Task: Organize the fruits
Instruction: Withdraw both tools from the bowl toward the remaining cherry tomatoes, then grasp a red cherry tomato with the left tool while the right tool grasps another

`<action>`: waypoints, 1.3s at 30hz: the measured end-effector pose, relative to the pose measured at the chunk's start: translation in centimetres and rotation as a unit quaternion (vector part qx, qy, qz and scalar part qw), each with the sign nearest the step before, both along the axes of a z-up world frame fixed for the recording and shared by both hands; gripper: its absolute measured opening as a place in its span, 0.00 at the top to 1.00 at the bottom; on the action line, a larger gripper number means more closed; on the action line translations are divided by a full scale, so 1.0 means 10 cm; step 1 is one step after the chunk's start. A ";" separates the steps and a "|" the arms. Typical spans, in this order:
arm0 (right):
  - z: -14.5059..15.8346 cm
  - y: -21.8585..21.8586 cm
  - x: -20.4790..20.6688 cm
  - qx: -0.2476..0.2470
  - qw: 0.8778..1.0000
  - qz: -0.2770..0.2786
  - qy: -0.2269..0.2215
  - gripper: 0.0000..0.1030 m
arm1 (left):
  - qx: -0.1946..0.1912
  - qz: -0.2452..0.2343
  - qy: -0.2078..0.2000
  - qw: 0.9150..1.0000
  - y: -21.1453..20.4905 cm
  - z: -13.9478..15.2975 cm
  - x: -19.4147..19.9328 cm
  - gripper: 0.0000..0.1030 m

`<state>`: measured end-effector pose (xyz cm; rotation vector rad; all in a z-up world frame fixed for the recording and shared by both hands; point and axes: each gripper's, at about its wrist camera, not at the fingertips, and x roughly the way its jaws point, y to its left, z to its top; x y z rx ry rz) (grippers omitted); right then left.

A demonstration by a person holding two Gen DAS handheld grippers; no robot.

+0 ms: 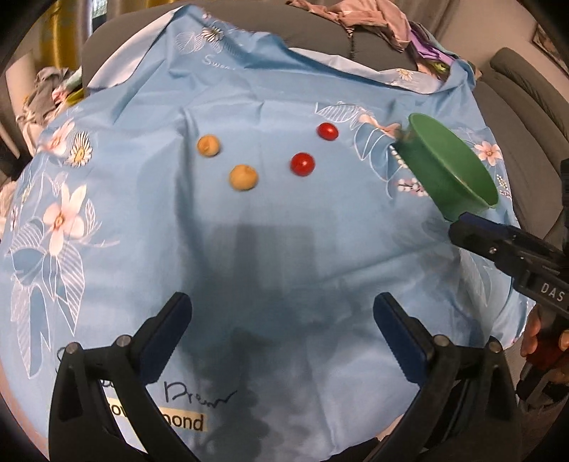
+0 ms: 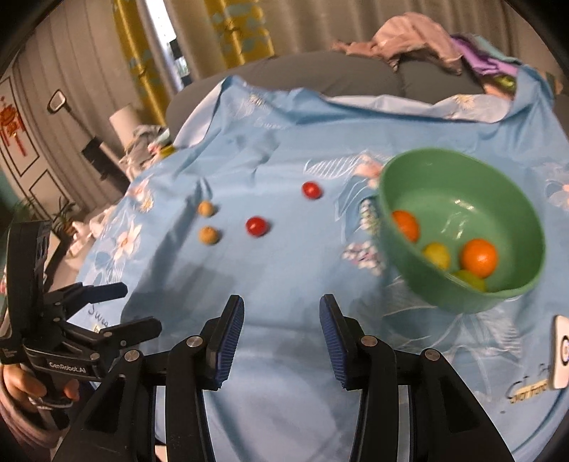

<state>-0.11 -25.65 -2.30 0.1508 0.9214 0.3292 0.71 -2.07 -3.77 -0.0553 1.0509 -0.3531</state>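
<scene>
Bowl: a green bowl (image 2: 462, 227) sits tilted at the right of the blue flowered cloth (image 1: 249, 248), its open mouth tipped toward the right claw's camera.
Inside the bowl: two oranges (image 2: 478, 257) and two yellow-green fruits (image 2: 436, 254) lie against the lower wall.
Loose fruit: two red tomatoes (image 1: 302, 164) and two tan round fruits (image 1: 243, 177) lie apart from one another mid-cloth, left of the bowl; all are round, with no clear long axis.
Open room: bare cloth stretches between both claws and the fruit; the cloth's far edge is rumpled against a grey cushion (image 1: 320, 32).
Left claw: the left claw (image 1: 282, 337) hovers with jaws spread wide, empty, well short of the tan fruits.
Right claw: the right claw (image 2: 281, 341) is released too, empty, with the bowl ahead to its right.
</scene>
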 end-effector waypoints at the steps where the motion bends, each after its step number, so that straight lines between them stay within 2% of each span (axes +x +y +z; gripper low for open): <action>1: -0.03 0.03 0.02 0.002 1.000 0.003 0.006 0.57 | -0.004 0.002 0.000 1.000 0.02 -0.02 0.00 0.01; 10: -0.14 0.12 0.21 0.017 0.999 0.005 0.029 0.57 | -0.017 -0.008 -0.022 1.000 0.05 -0.01 0.14 0.02; 17: -0.24 0.09 0.37 0.005 0.999 -0.010 0.032 0.57 | -0.009 -0.043 -0.043 0.998 -0.14 0.06 0.47 0.10; 20: -0.27 0.07 0.42 0.003 0.999 -0.010 0.035 0.56 | -0.003 -0.069 -0.048 0.996 -0.32 0.05 0.72 0.17; 23: -0.29 0.06 0.46 0.003 0.999 -0.007 0.035 0.57 | -0.002 -0.088 -0.028 0.996 -0.48 -0.04 0.99 0.24; 25: -0.30 0.05 0.48 0.003 0.999 -0.005 0.035 0.56 | 0.006 -0.093 -0.016 0.996 -0.57 -0.10 1.13 0.27; 28: -0.34 0.03 0.54 0.001 0.999 -0.003 0.039 0.57 | 0.016 -0.091 -0.009 0.996 -0.68 -0.18 1.30 0.39; 30: -0.37 0.03 0.58 0.002 0.999 0.000 0.042 0.57 | 0.025 -0.090 -0.009 0.996 -0.72 -0.22 1.37 0.50; 32: -0.39 0.03 0.62 0.004 0.999 0.002 0.043 0.57 | 0.030 -0.092 -0.009 0.995 -0.75 -0.26 1.41 0.55; 35: -0.40 0.02 0.65 0.006 0.999 0.003 0.043 0.57 | 0.036 -0.096 -0.008 0.995 -0.77 -0.33 1.43 0.68; 39: -0.41 0.00 0.70 0.009 0.999 -0.002 0.042 0.57 | 0.043 -0.105 -0.012 0.994 -0.79 -0.37 1.43 0.70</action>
